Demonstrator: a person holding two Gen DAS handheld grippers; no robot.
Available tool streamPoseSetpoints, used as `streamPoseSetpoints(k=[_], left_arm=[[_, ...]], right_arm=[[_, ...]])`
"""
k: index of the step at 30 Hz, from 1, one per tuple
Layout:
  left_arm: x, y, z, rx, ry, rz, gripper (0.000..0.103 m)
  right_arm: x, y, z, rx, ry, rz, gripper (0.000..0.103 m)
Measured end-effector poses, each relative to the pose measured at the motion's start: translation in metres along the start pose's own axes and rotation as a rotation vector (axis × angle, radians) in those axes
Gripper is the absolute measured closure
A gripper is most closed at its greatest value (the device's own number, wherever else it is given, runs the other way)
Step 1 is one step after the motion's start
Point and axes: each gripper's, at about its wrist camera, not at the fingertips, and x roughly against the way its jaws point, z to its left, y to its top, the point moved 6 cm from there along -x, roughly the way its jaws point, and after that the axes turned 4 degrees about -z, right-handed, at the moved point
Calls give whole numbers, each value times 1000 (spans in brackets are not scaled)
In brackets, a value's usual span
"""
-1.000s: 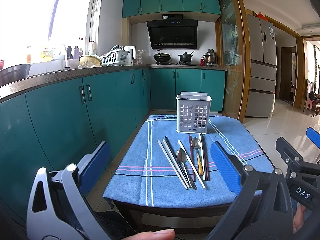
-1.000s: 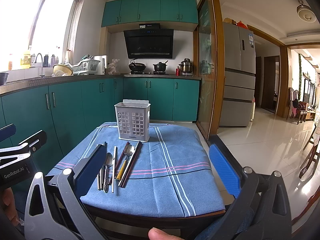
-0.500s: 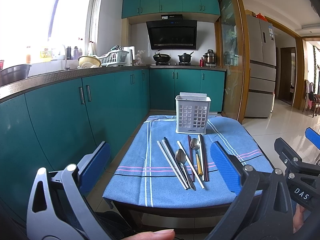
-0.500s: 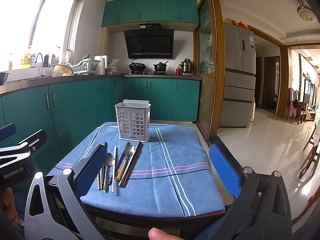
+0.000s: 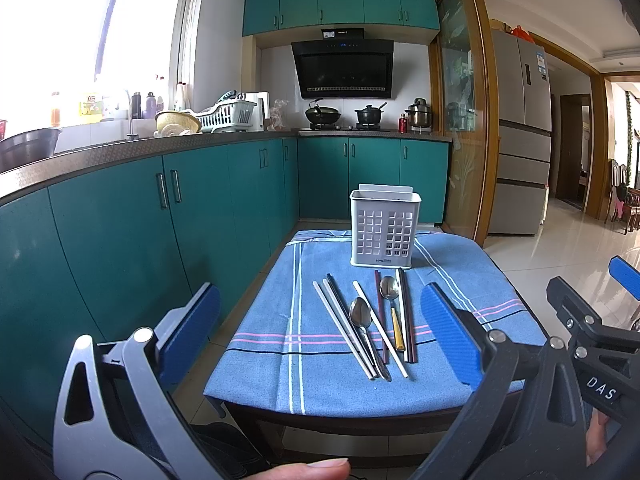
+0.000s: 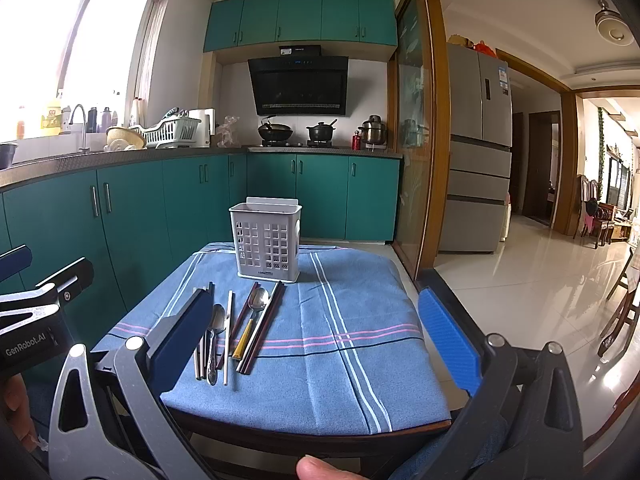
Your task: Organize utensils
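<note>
A white perforated utensil holder (image 5: pixel 385 232) stands upright at the far end of a small table under a blue cloth (image 5: pixel 316 376); it also shows in the right wrist view (image 6: pixel 266 241). In front of it lie several chopsticks (image 5: pixel 344 326), a steel spoon (image 5: pixel 361 315) and a spoon with a yellow handle (image 5: pixel 389 289). In the right wrist view they lie left of centre, around the yellow-handled spoon (image 6: pixel 258 300). My left gripper (image 5: pixel 320 340) is open and empty, short of the table's near edge. My right gripper (image 6: pixel 316 336) is open and empty, also short of it.
Teal kitchen cabinets (image 5: pixel 120 240) run along the left and the far wall. A glass sliding door (image 6: pixel 416 140) and a fridge (image 6: pixel 478 148) stand to the right. Tiled floor (image 6: pixel 540 272) lies to the right of the table.
Both grippers have barely moved; the left view has drifted very slightly. Both stay open and the utensils lie where they were.
</note>
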Motion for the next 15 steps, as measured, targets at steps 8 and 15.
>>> streamPoseSetpoints(k=[8, 15], left_arm=[[-3, -3, -5, -7, 2, 14, 4], [-48, -21, 2, -6, 20, 97, 4]], right_arm=[[0, -2, -2, 2, -6, 2, 3], [-46, -21, -2, 55, -6, 104, 3]])
